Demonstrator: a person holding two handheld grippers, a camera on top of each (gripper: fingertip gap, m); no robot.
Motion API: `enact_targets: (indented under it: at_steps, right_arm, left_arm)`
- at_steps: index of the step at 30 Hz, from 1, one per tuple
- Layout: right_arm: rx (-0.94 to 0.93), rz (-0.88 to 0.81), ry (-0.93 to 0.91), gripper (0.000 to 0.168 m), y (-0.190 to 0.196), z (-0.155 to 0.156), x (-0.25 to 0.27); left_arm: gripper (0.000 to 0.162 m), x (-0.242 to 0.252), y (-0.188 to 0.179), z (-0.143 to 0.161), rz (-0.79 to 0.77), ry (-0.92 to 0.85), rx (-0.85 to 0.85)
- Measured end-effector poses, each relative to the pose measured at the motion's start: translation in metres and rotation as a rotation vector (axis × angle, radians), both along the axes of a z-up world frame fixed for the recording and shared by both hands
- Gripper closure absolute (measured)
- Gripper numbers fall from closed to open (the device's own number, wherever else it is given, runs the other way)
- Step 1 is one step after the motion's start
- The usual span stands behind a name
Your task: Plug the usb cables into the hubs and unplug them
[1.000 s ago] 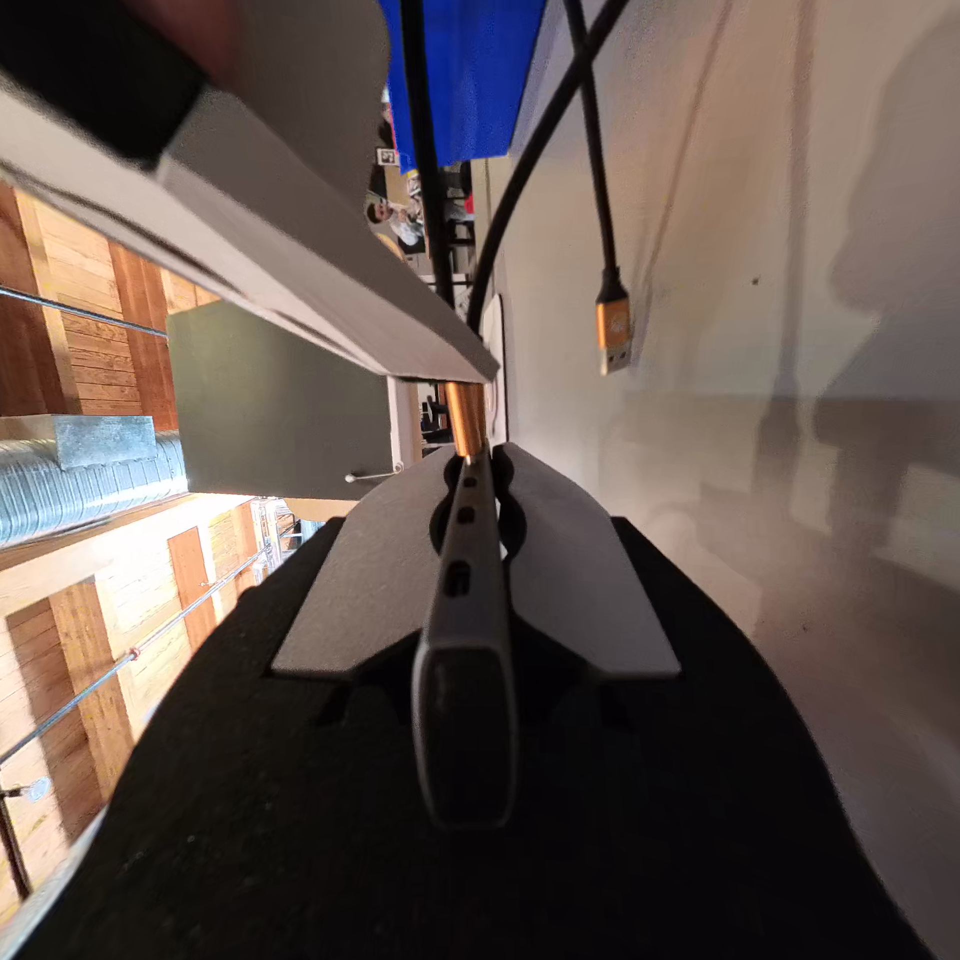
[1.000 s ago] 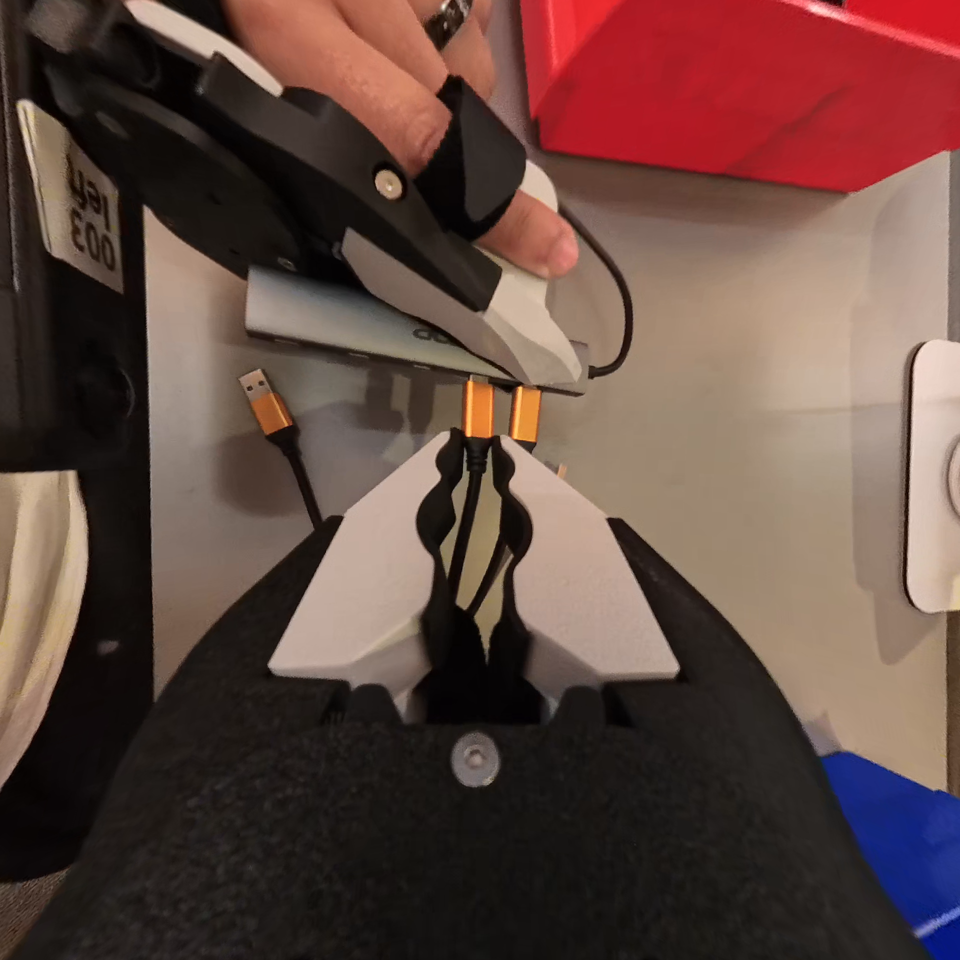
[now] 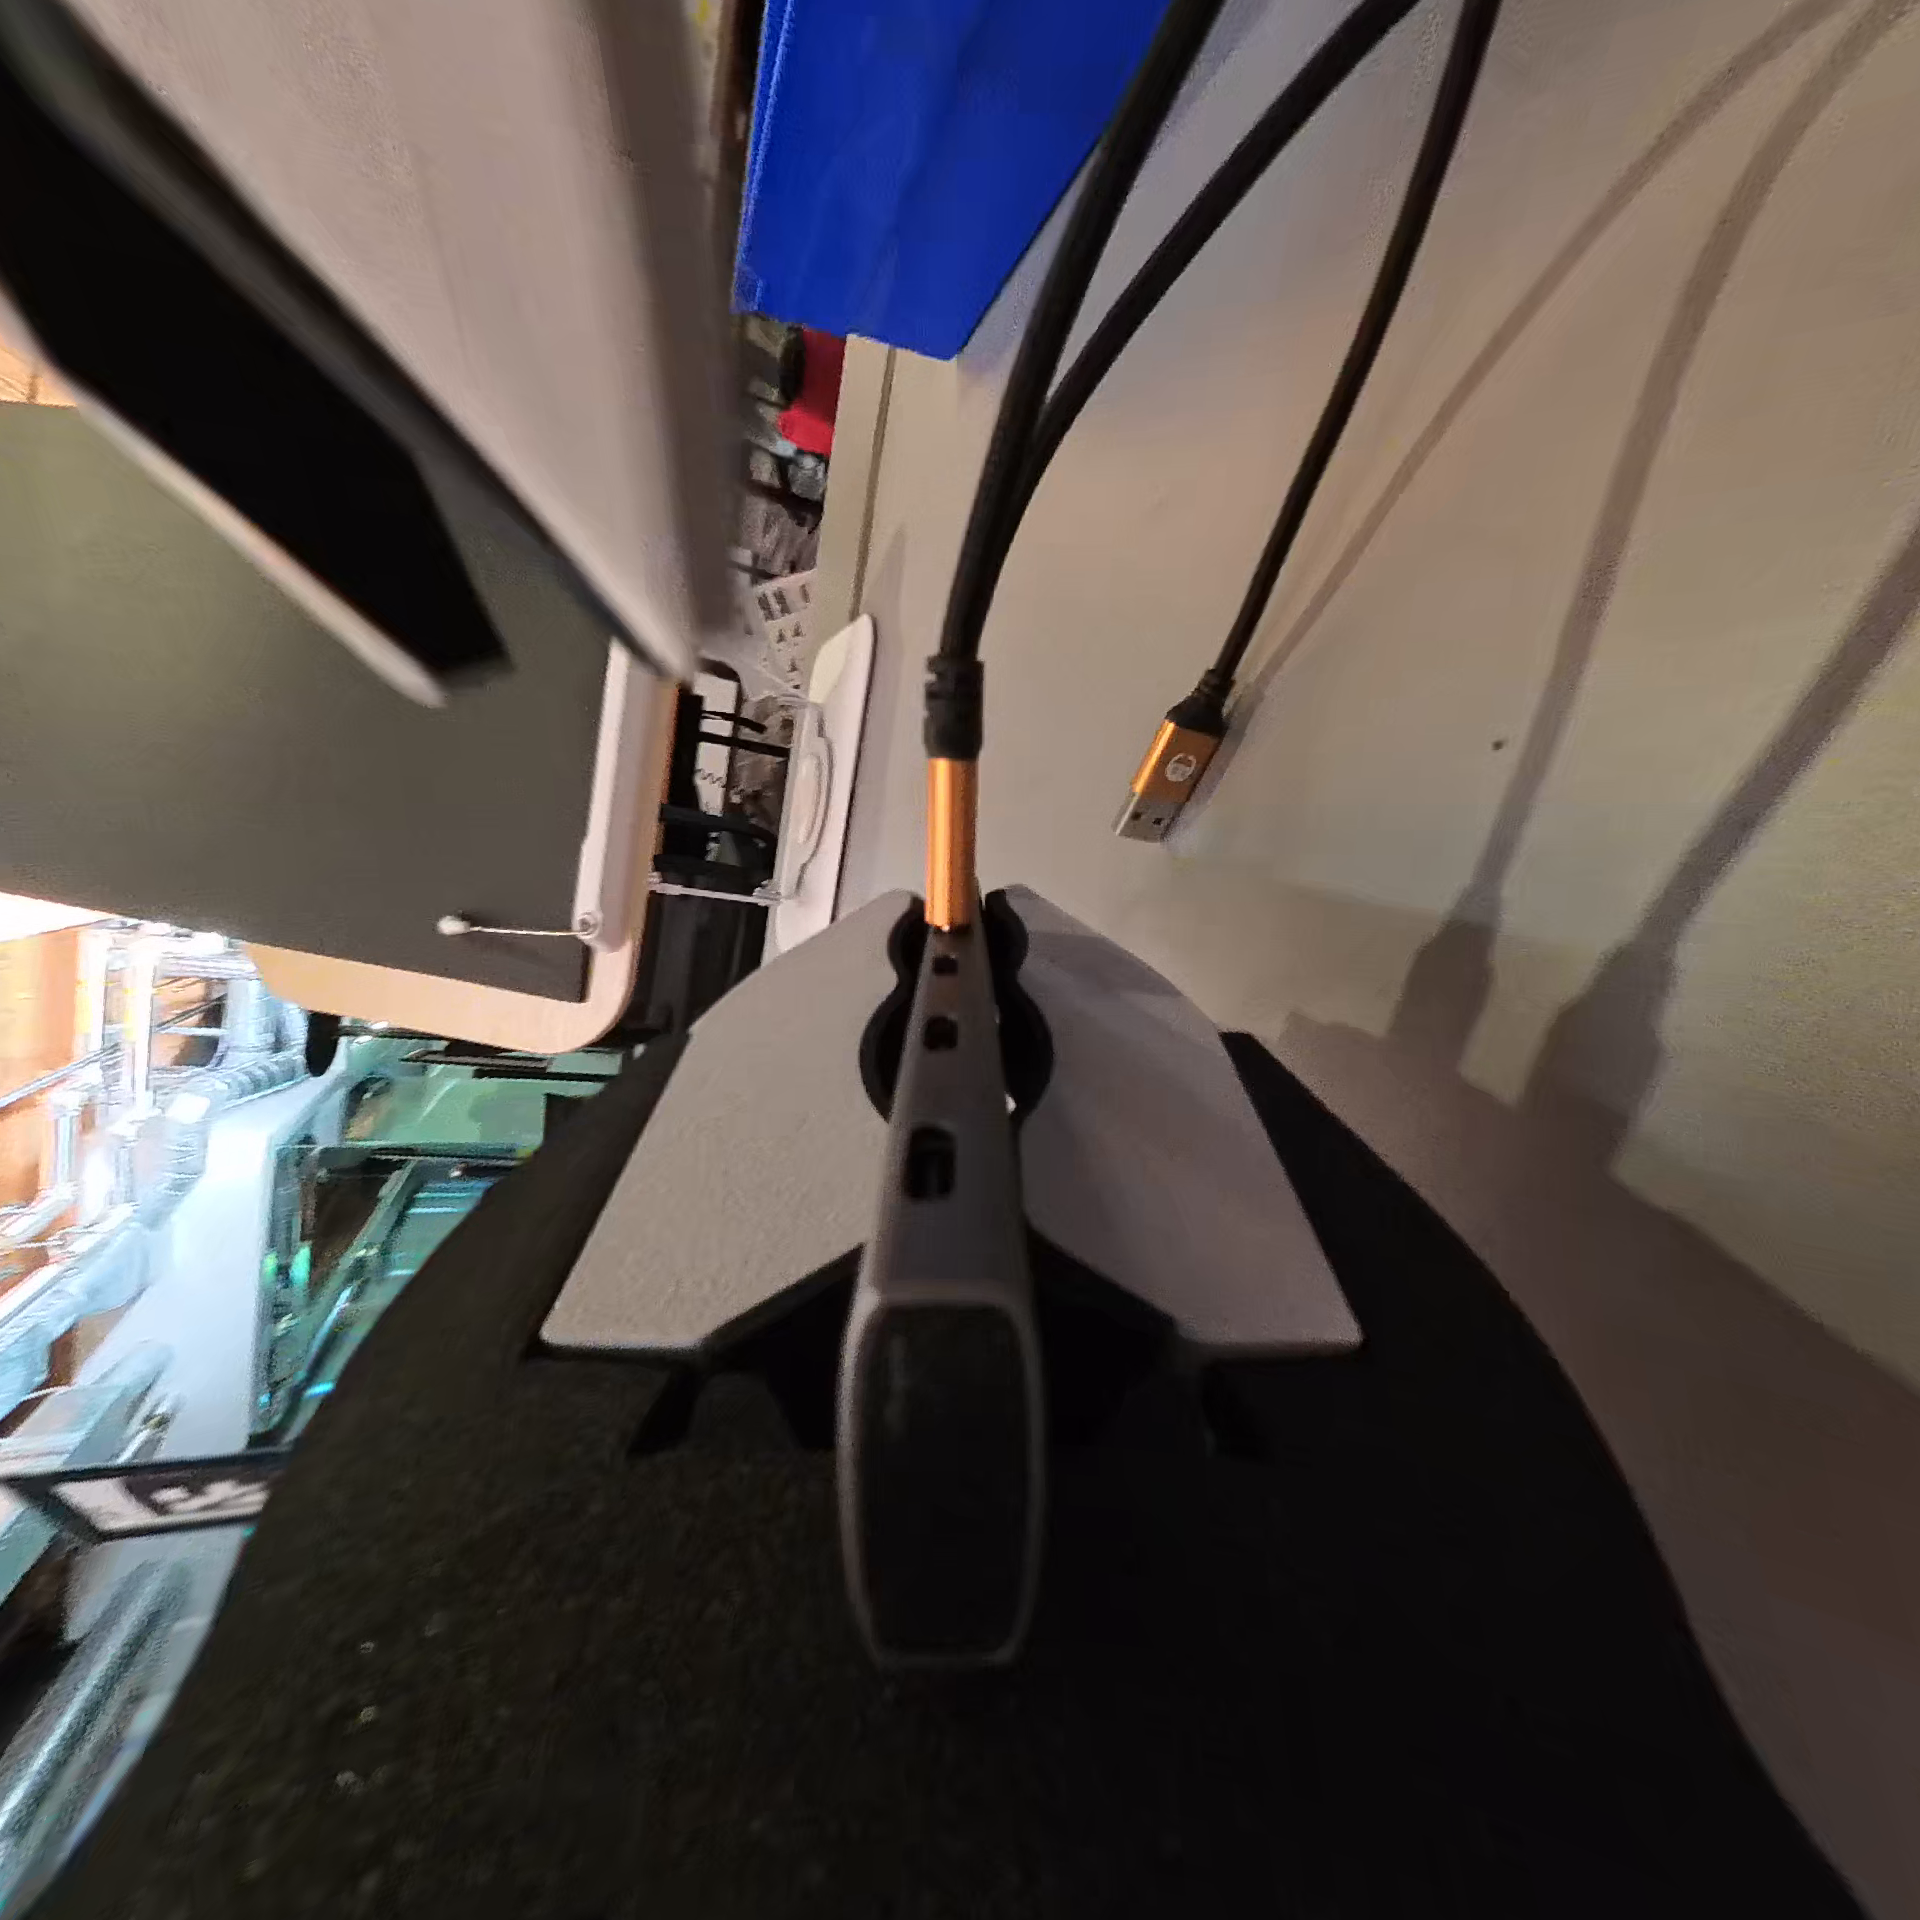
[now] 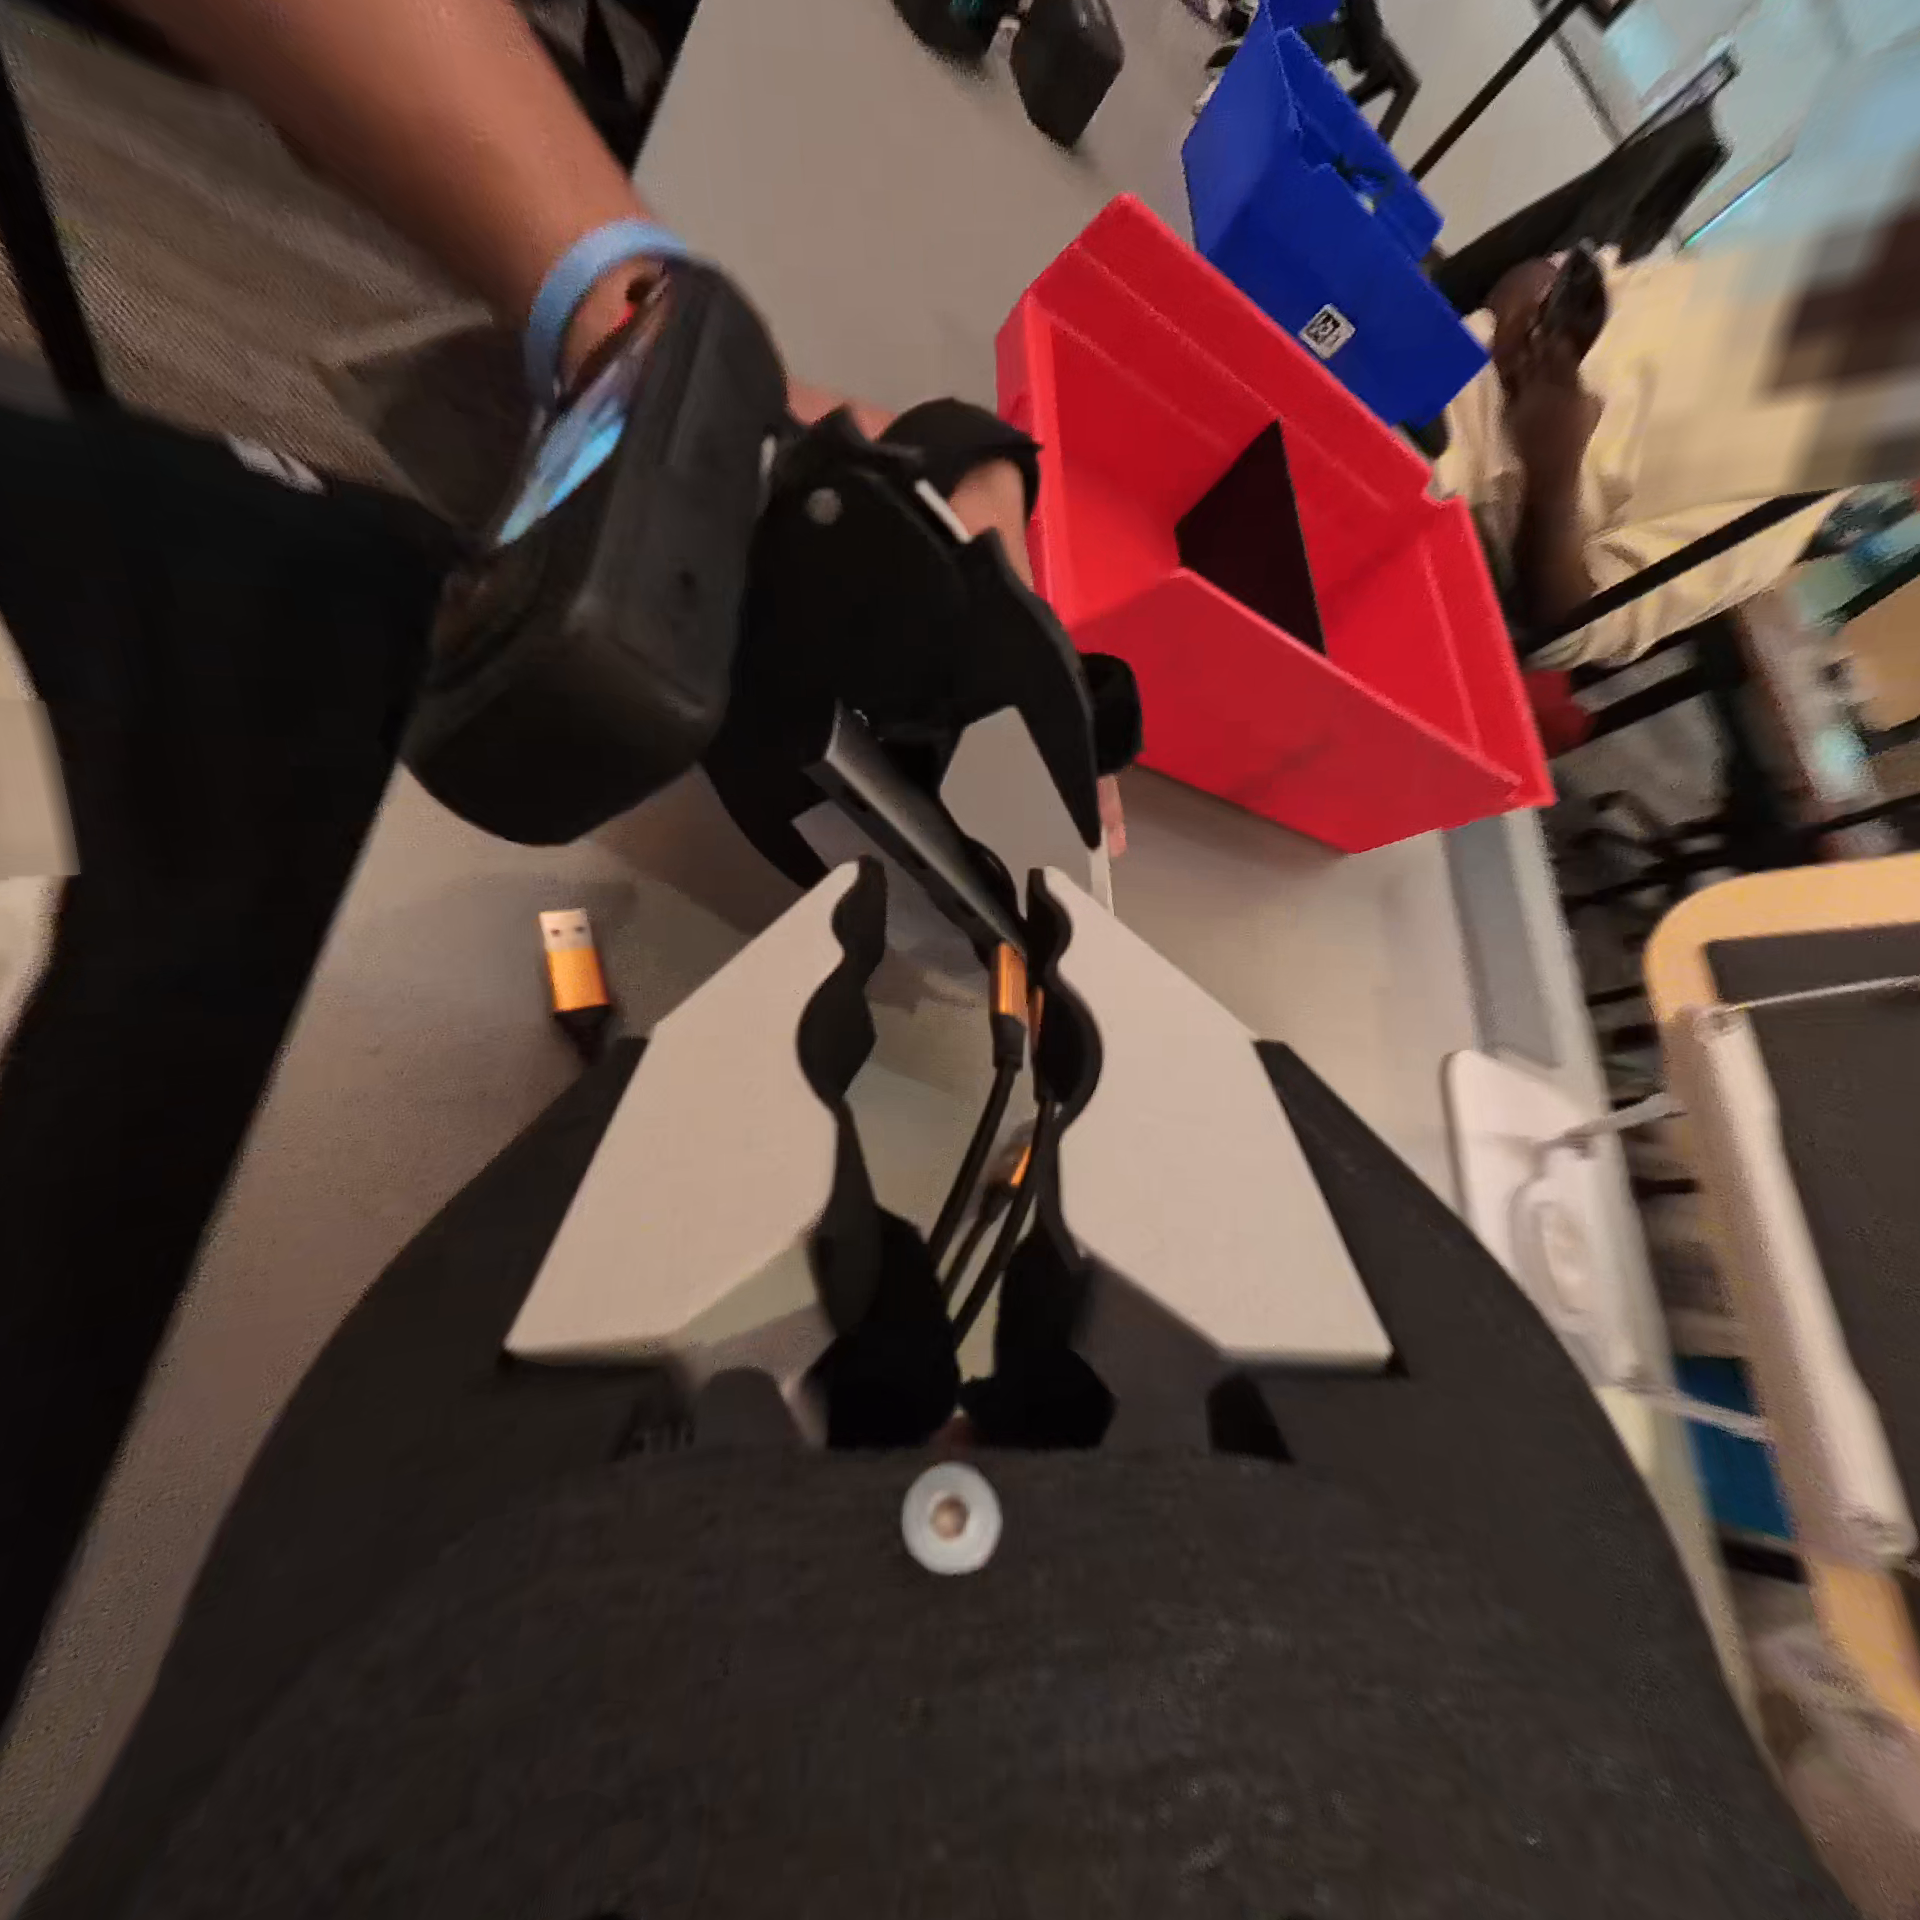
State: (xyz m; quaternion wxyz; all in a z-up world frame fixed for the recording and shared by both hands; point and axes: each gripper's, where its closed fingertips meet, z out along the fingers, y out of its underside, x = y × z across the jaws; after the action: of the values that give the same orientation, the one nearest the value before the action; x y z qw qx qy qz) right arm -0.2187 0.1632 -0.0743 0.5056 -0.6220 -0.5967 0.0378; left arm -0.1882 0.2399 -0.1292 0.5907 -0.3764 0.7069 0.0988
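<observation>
Gripping grey hub (image 3: 940,1299): left gripper (image 3: 951,914)

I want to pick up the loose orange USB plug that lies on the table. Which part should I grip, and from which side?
Grip the loose plug on its orange shell, across the two narrow edges, coming from above. It lies flat on the table with its metal tip free and its black cable trailing off the other end, so the shell is the only stiff, wide part. The left gripper is shut on the grey hub; the right gripper is open.
</observation>
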Motion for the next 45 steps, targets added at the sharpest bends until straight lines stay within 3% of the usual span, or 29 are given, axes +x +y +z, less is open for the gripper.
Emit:
enact_targets:
  at_steps: [6, 8, 11, 15, 20, 23, 26, 30, 36, 40, 45]
  right_arm:
    - [0.207, 0.077, -0.043, 0.148, -0.001, -0.015, -0.03]
    - [0.263, 0.063, -0.064, 0.159, 0.005, -0.016, -0.03]
    - [0.204, 0.089, -0.02, 0.16, 0.002, -0.014, -0.03]
    - [0.103, 0.064, 0.178, 0.161, 0.004, 0.013, -0.004]
    - [0.092, -0.047, 0.511, 0.161, 0.019, 0.098, 0.071]
    - [0.116, -0.162, 0.572, 0.161, 0.041, 0.149, 0.127]
    - [0.144, -0.238, 0.627, 0.16, 0.058, 0.205, 0.18]
    - [0.15, -0.277, 0.626, 0.16, 0.074, 0.261, 0.238]
    - [0.256, -0.468, 0.674, 0.16, 0.118, 0.323, 0.348]
    - [0.294, -0.559, 0.798, 0.16, 0.146, 0.315, 0.401]
    - [0.254, -0.569, 0.848, 0.16, 0.16, 0.243, 0.416]
  left_arm:
    - [0.151, 0.004, -0.016, -0.001, -0.054, -0.007, -0.143]
    - [0.151, 0.004, -0.019, 0.001, -0.068, -0.008, -0.15]
    - [0.151, 0.003, -0.026, 0.0, -0.09, -0.009, -0.187]
    - [0.129, -0.008, -0.026, 0.007, -0.086, -0.116, -0.302]
    - [0.123, -0.04, -0.023, 0.03, -0.05, -0.293, -0.553]
    - [0.129, -0.05, -0.03, 0.064, -0.088, -0.467, -0.658]
    - [0.128, -0.053, -0.038, 0.077, -0.108, -0.549, -0.807]
    - [0.128, -0.057, -0.042, 0.06, -0.088, -0.53, -0.868]
    - [0.13, -0.054, -0.043, 0.031, -0.045, -0.407, -0.811]
    - [0.132, -0.049, -0.049, 0.019, -0.05, -0.357, -0.801]
    - [0.132, -0.049, -0.05, 0.012, -0.043, -0.324, -0.781]
